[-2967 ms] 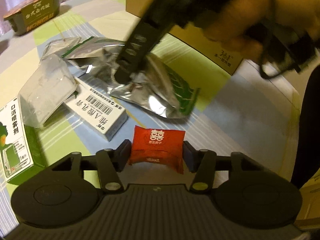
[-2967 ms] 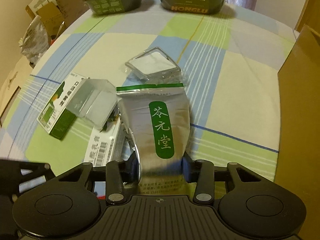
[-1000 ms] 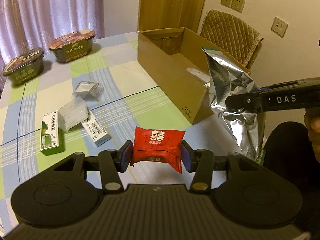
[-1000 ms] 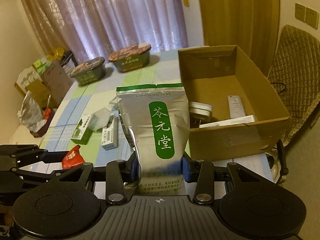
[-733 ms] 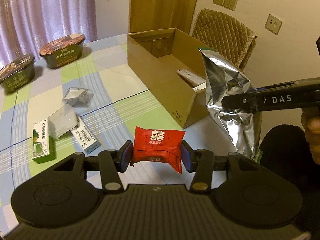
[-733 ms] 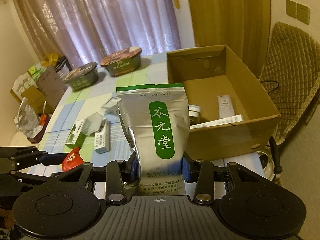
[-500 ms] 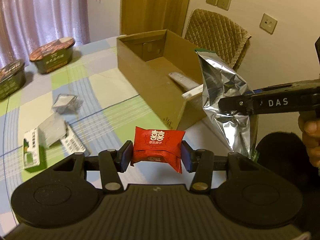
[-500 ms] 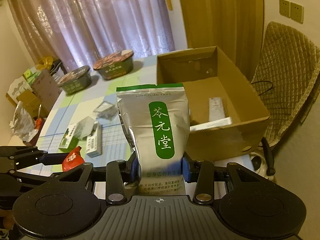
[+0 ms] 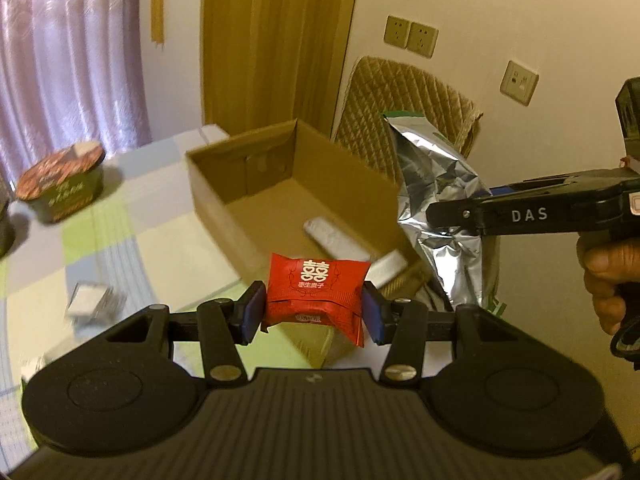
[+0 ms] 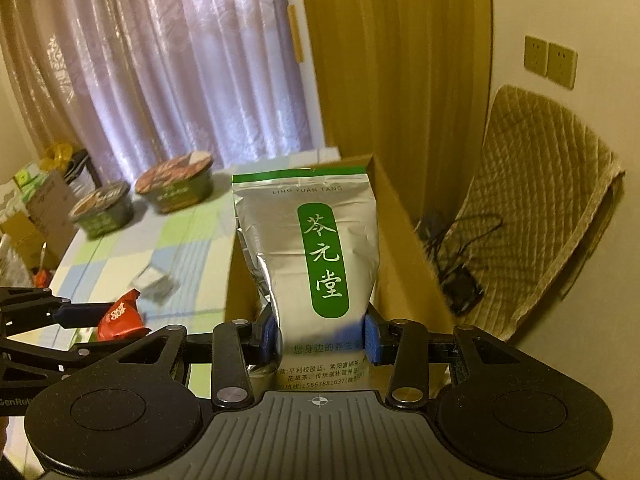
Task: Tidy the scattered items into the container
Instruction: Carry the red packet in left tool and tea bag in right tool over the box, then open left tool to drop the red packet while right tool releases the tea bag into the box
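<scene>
Cardboard box (image 9: 248, 176) sat mid-frame on the surface; my left gripper (image 9: 312, 314) pinched a red candy packet (image 9: 316, 288), my right gripper (image 10: 320, 336) a foil tea pouch (image 10: 308, 248). Releasing early risked the tall pouch catching the rim and toppling outside.

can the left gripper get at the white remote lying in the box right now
Probably not: the left gripper is shut on the red packet, so it cannot grasp the white remote in the cardboard box.
</scene>
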A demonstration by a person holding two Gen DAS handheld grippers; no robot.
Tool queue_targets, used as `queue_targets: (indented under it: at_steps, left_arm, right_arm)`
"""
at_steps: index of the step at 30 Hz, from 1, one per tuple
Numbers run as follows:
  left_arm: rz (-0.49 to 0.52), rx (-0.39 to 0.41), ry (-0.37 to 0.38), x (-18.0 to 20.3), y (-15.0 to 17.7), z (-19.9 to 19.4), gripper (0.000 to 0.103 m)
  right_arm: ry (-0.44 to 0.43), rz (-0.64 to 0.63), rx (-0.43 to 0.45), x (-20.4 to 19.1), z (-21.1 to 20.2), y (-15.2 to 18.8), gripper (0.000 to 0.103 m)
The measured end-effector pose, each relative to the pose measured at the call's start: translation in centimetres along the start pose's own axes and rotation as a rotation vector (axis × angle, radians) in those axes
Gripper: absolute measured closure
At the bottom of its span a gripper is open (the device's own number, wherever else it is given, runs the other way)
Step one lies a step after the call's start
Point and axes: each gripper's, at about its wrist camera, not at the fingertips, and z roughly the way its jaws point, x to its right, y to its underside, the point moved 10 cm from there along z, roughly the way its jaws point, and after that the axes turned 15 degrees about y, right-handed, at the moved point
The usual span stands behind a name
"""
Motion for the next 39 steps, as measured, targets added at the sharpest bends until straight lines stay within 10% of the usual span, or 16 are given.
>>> queue_targets:
  at_steps: [13, 17, 39]
  left_arm:
    - [0.016, 0.017, 0.030, -0.1, -3.4, 7.3, 0.056]
    - [0.009, 0.015, 0.032, -1.1, -3.0, 8.8, 0.034]
    - [-0.068, 0.019, -0.020, -3.8, 0.7, 4.8, 0.032]
  right_arm:
    - [0.022, 0.005, 0.000, 2.7, 4.8, -3.3, 0.058]
    - [0.029, 0.017, -0.011, 3.4, 6.0, -3.1, 0.058]
    - [0.024, -0.026, -0.025, 1.1, 6.8, -2.3, 0.058]
